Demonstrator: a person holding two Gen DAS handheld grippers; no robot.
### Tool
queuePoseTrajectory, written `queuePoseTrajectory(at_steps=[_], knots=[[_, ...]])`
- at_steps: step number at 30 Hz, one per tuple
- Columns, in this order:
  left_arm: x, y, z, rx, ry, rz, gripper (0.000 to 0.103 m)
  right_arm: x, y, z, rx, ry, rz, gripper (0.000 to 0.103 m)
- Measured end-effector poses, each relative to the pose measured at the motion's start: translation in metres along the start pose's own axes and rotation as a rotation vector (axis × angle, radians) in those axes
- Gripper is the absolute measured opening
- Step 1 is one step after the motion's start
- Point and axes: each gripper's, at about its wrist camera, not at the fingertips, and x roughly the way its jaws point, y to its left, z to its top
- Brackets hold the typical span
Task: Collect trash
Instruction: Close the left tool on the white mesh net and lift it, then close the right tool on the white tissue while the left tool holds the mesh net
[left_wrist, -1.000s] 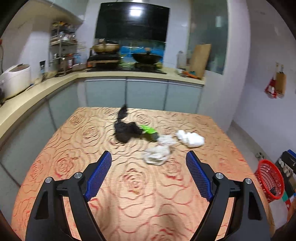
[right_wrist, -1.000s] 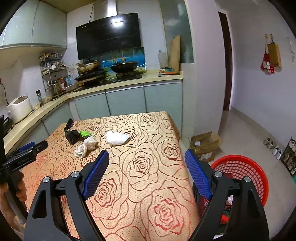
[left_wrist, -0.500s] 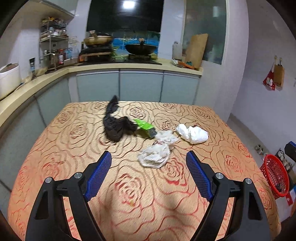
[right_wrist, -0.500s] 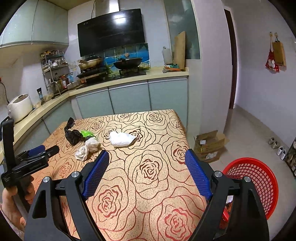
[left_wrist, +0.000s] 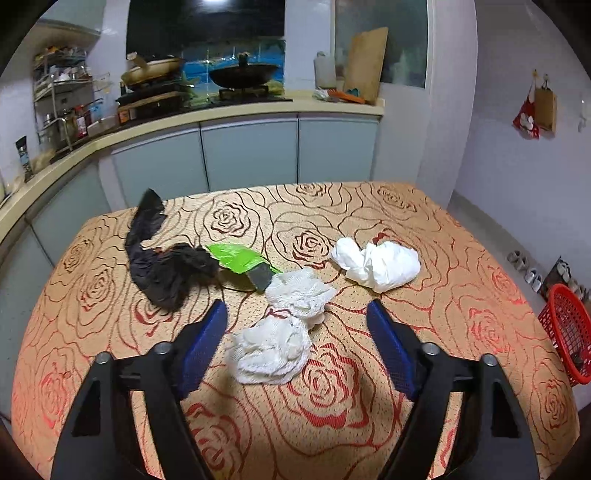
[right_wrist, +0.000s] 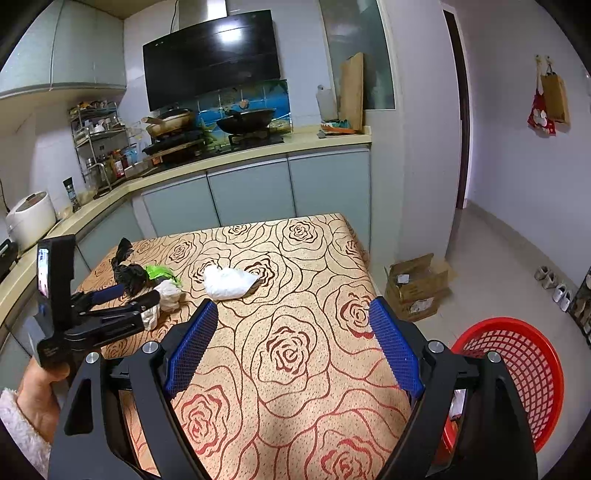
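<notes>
Trash lies on the rose-patterned table (left_wrist: 332, 424): a near crumpled white tissue (left_wrist: 269, 349), a second tissue (left_wrist: 299, 293) behind it, a white plastic bag (left_wrist: 376, 264), a green wrapper (left_wrist: 240, 258) and a black bag (left_wrist: 162, 262). My left gripper (left_wrist: 297, 347) is open, its fingers on either side of the near tissue, not touching it. My right gripper (right_wrist: 291, 343) is open and empty over the table's right part. It sees the left gripper (right_wrist: 136, 295) at the tissues (right_wrist: 166, 295). A red basket (right_wrist: 513, 373) stands on the floor to the right.
A kitchen counter (left_wrist: 236, 110) with stove and pans runs behind and left of the table. A cardboard box (right_wrist: 417, 286) sits on the floor by the table's far right corner. Shoes (right_wrist: 554, 284) line the right wall.
My left gripper has moved forward and down over the table, so the near tissue now lies between its fingers. My right gripper has barely shifted.
</notes>
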Motion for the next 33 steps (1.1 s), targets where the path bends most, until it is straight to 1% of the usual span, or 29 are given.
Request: queuePoseTrajectory(at_steps=[1,3,6,8,9,12,14,16,19,22,27,30,33], knots=[[0.004,0.0,0.001,0.002,0.009,-0.001,0.065,0.003,0.001,0.001,-0.002,0.001,0.002,0.081],[0.013,-0.001,0.002,0.006,0.037,0.004,0.062,0.005,0.002,0.001,-0.004,0.001,0.005,0.081],[0.024,0.0,0.001,0.009,0.065,0.006,0.059,0.012,0.004,0.004,-0.01,0.002,0.011,0.081],[0.029,0.0,-0.001,0.017,0.078,0.007,0.056,0.015,0.004,0.006,-0.01,-0.002,0.015,0.081],[0.032,0.0,-0.002,0.016,0.09,-0.003,0.051,0.016,0.004,0.007,-0.01,-0.002,0.017,0.081],[0.037,0.004,-0.001,0.007,0.103,0.005,0.036,0.025,0.008,0.01,-0.016,0.0,0.019,0.081],[0.037,0.007,-0.001,-0.008,0.102,-0.003,0.033,0.031,0.012,0.012,-0.024,0.005,0.02,0.081],[0.036,0.01,-0.002,-0.014,0.096,-0.001,0.029,0.039,0.017,0.013,-0.03,0.012,0.029,0.081],[0.029,0.009,-0.003,-0.008,0.07,0.022,0.027,0.052,0.026,0.015,-0.035,0.023,0.038,0.081],[0.018,0.014,-0.003,-0.021,0.019,0.039,0.027,0.071,0.033,0.016,-0.038,0.042,0.046,0.081],[0.004,0.032,0.0,-0.082,-0.048,0.074,0.027,0.101,0.048,0.019,-0.06,0.08,0.058,0.081],[0.0,0.044,0.001,-0.117,-0.069,0.088,0.027,0.121,0.057,0.019,-0.076,0.104,0.063,0.081],[-0.002,0.051,0.002,-0.131,-0.077,0.118,0.027,0.141,0.066,0.019,-0.098,0.13,0.065,0.081]])
